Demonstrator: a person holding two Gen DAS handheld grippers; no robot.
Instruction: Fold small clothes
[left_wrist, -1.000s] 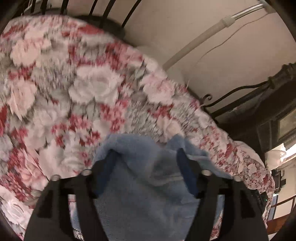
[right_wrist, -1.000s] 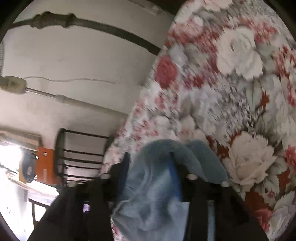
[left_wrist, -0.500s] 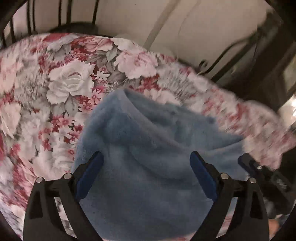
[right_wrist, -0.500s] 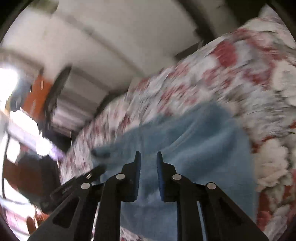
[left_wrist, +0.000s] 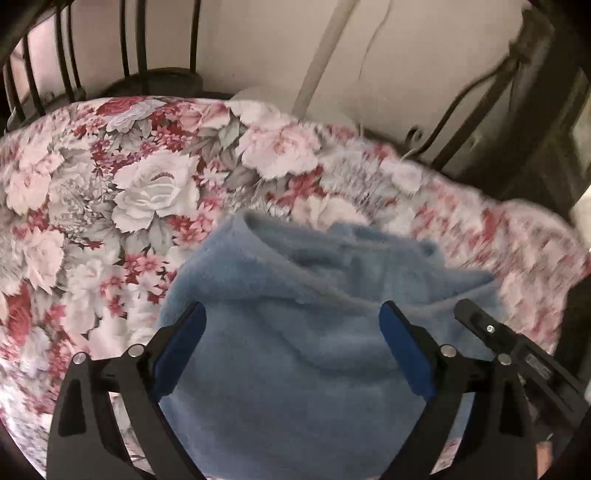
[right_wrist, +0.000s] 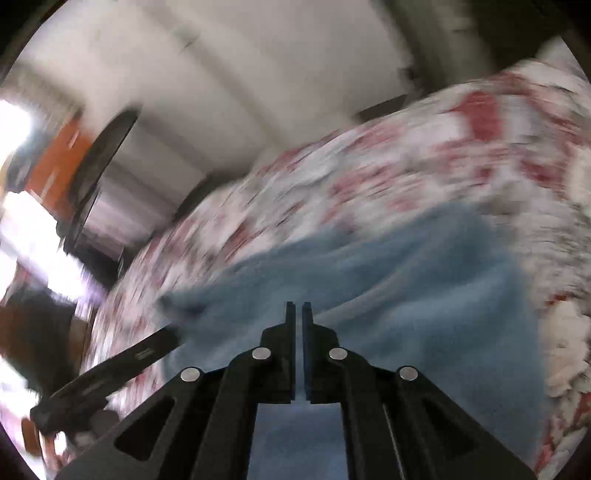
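A light blue fleece garment (left_wrist: 303, 332) lies rumpled on a floral bedspread (left_wrist: 110, 206). My left gripper (left_wrist: 291, 325) is open and empty, its blue-padded fingers (left_wrist: 181, 343) spread above the garment's near part. In the right wrist view the same garment (right_wrist: 424, 314) lies under my right gripper (right_wrist: 299, 310), whose jaws are nearly touching with nothing seen between them. The right gripper also shows at the right edge of the left wrist view (left_wrist: 517, 354). The left gripper's finger shows at lower left of the right wrist view (right_wrist: 122, 365).
A black metal bed frame (left_wrist: 133, 48) and a cream wall with a pipe (left_wrist: 325, 55) stand behind the bed. The bed's far edge (left_wrist: 461, 192) drops off to dark furniture. The right wrist view is motion-blurred; an orange object (right_wrist: 55, 158) sits far left.
Both grippers let go of the blue garment and pulled back. The left opened wide. The right closed to a narrow slit and is still swinging. The garment now lies spread on the bedspread.
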